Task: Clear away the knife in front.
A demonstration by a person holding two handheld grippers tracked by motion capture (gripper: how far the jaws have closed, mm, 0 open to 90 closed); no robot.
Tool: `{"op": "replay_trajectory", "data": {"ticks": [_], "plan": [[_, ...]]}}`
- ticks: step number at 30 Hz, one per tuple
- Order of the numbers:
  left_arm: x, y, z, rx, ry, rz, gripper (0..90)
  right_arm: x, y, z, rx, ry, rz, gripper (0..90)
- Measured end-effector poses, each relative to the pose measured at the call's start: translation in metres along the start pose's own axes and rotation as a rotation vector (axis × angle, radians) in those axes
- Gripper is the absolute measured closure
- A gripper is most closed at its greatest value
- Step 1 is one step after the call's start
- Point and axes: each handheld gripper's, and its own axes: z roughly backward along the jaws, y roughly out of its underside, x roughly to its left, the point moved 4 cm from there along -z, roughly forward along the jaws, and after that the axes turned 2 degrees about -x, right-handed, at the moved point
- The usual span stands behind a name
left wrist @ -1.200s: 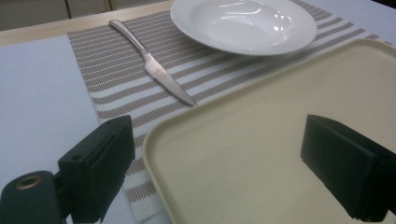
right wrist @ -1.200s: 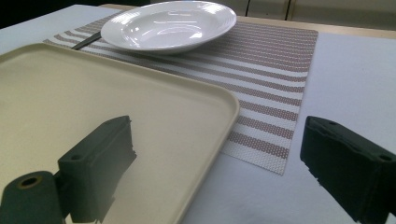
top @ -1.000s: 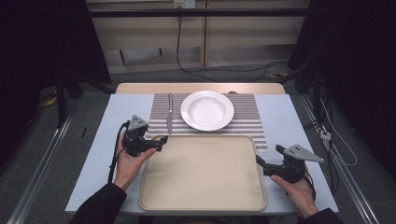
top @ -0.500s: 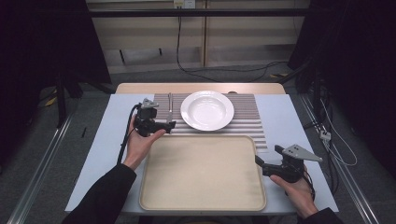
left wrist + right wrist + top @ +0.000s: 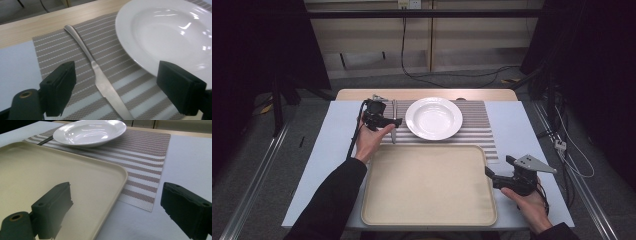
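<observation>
a cream tray (image 5: 427,185) lies on the surface (image 5: 532,125) in front of a striped mat (image 5: 477,125) bearing a white plate (image 5: 433,118). beside the plate lies a knife (image 5: 100,77), under the left claw (image 5: 117,95), whose jaws have just been narrowing, not gripping it. the right claw (image 5: 115,217) is released beside the tray's corner.
</observation>
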Motion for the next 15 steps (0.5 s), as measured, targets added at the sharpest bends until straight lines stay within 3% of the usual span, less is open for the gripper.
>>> {"op": "replay_trajectory", "data": {"ticks": [2, 5, 12, 14, 15], "plan": [[0.005, -0.002, -0.008, 0.011, -0.012, 0.016, 18.1, 0.000, 0.000, 0.000, 0.001, 0.001, 0.000, 9.7], [0.011, -0.004, -0.015, 0.031, -0.033, 0.000, 19.8, 0.001, 0.000, 0.000, 0.001, 0.004, 0.001, 9.6], [0.018, -0.006, -0.028, 0.048, -0.037, 0.021, 26.9, 0.001, 0.000, 0.000, 0.003, 0.003, 0.002, 9.6], [0.021, -0.007, -0.033, 0.061, -0.045, 0.004, 34.4, 0.001, 0.000, 0.000, 0.005, 0.003, 0.002, 9.6], [0.025, -0.008, -0.040, 0.066, -0.061, 0.019, 37.1, 0.001, 0.000, 0.000, 0.005, 0.003, 0.002, 9.6]]}}
